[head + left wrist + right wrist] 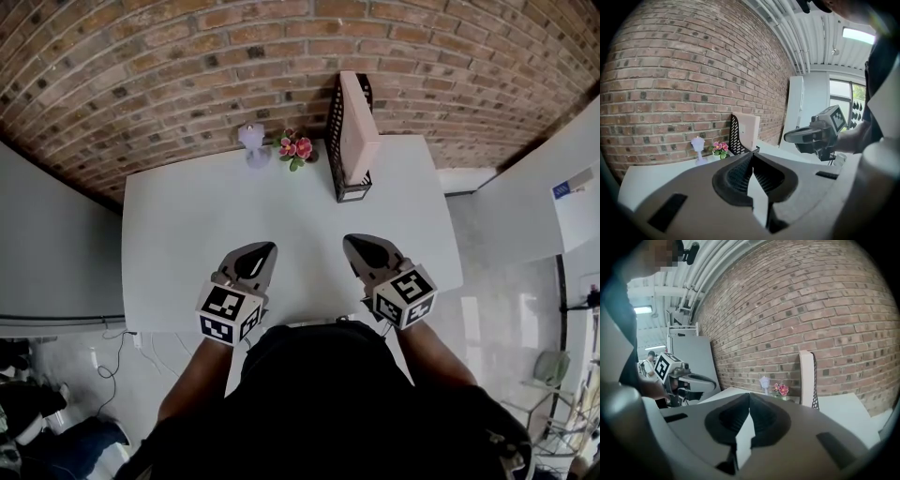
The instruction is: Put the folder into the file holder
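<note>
Folder (361, 131) upright in file holder (336, 131), well apart from left tool (265, 247) and right tool (352, 240), both clenched, empty

Ahead of my jaws: white table (187, 216), red-brown brick wall (141, 66) with pale mortar. Black file holder (335, 131), hole-patterned; pale pink folder (357, 131). Ahead between my two pairs of jaws, pink flowers (296, 146) with green leaves, a lilac ornament (253, 145). My jaws are grey, their ribbed pads (738, 176) black.

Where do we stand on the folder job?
Done: the pink folder stands inside the black file holder at the far edge of the table. In hand: nothing; the left tongs and right tongs are shut and empty. Left: nothing visible.
</note>
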Motion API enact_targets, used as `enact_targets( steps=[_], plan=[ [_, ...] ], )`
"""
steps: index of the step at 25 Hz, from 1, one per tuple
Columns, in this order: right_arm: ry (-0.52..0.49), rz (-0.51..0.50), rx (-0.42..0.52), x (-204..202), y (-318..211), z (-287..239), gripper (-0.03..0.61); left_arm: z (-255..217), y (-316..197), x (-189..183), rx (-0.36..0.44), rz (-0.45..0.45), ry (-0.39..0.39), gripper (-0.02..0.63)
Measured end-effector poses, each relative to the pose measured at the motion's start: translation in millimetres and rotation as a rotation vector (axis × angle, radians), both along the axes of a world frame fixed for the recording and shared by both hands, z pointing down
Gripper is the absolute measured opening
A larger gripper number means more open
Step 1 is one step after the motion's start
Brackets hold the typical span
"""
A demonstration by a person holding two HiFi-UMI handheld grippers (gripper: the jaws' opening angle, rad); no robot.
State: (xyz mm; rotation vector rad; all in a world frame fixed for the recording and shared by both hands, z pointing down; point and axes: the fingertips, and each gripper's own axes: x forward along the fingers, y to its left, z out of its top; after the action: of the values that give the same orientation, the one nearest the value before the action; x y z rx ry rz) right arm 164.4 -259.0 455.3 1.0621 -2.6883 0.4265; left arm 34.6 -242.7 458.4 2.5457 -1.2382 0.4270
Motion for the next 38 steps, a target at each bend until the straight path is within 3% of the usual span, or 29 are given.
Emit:
enact_targets(
  steps=[4, 13, 38],
  plan=[
    [-0.033, 0.011, -0.035, 3, -1, 4, 0.005, 0, 0, 0, 0.006, -0.008, 0.0, 0.005],
    [0.007, -0.027, -0.017, -2, 1, 6, 0.005, 2, 2, 4, -0.011, 0.002, -0.003, 0.005],
    [-0.012, -0.034, -0.03, -9, -1, 9, 0.005, 3, -2, 6, 0.005, 0.003, -0.025, 0.005]
  ],
)
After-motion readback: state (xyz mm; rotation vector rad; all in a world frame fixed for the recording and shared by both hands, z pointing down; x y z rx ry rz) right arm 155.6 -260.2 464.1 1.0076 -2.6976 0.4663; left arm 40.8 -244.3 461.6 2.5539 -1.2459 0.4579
